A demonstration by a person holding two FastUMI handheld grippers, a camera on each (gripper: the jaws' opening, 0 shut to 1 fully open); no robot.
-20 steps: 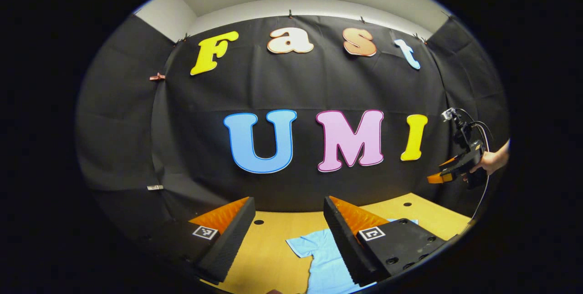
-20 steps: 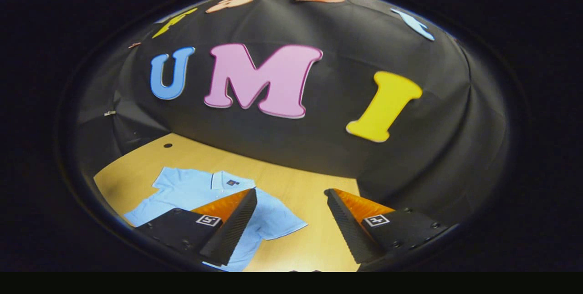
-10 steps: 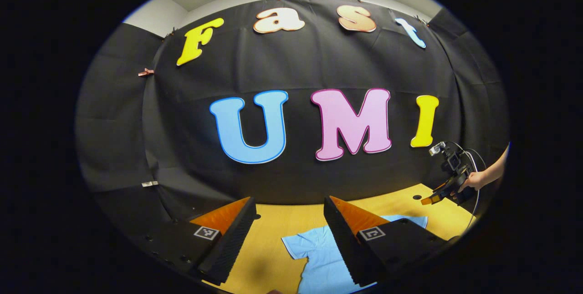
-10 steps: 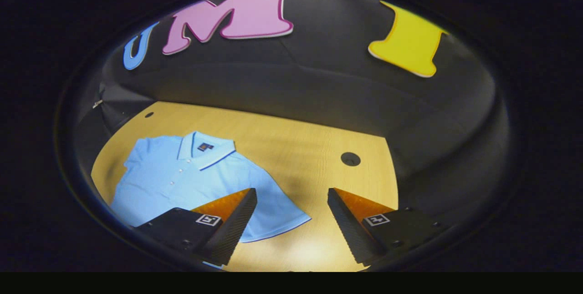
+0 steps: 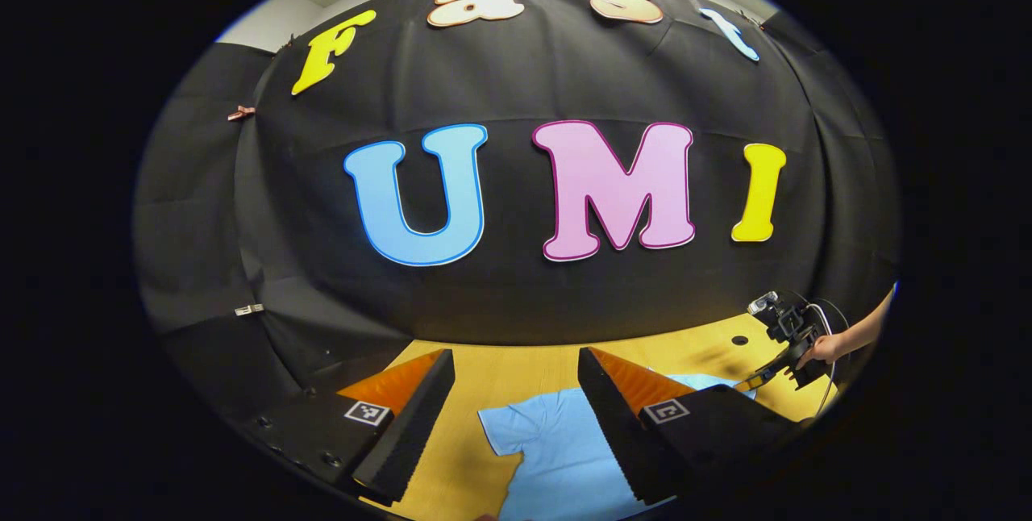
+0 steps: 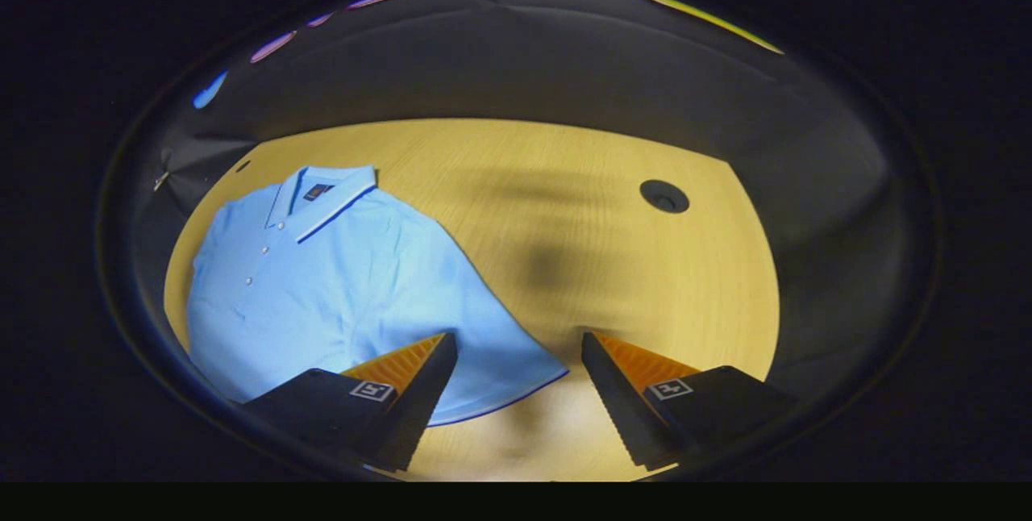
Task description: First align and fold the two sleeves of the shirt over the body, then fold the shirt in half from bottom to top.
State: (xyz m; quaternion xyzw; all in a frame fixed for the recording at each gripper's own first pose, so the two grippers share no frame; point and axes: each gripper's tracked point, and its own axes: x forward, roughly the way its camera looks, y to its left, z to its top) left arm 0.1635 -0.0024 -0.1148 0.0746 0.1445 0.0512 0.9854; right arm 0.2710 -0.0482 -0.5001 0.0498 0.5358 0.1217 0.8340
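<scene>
A light blue polo shirt lies flat on the wooden table, collar toward the back wall. One short sleeve spreads out just ahead of my right gripper, which hovers above it, open, nothing between its fingers. In the left gripper view the shirt lies below, its other sleeve between the fingers' lines. My left gripper is open and held above the table. The right gripper, held by a hand, appears far right in that view, low over the shirt's far sleeve.
A round hole sits in the tabletop behind and to the right of the shirt. Another small hole lies near the back left corner. Black cloth walls close the table at the back and sides.
The right gripper has tilted down and dropped toward the shirt's sleeve. The left gripper has pitched slightly down and moved, showing more of the shirt.
</scene>
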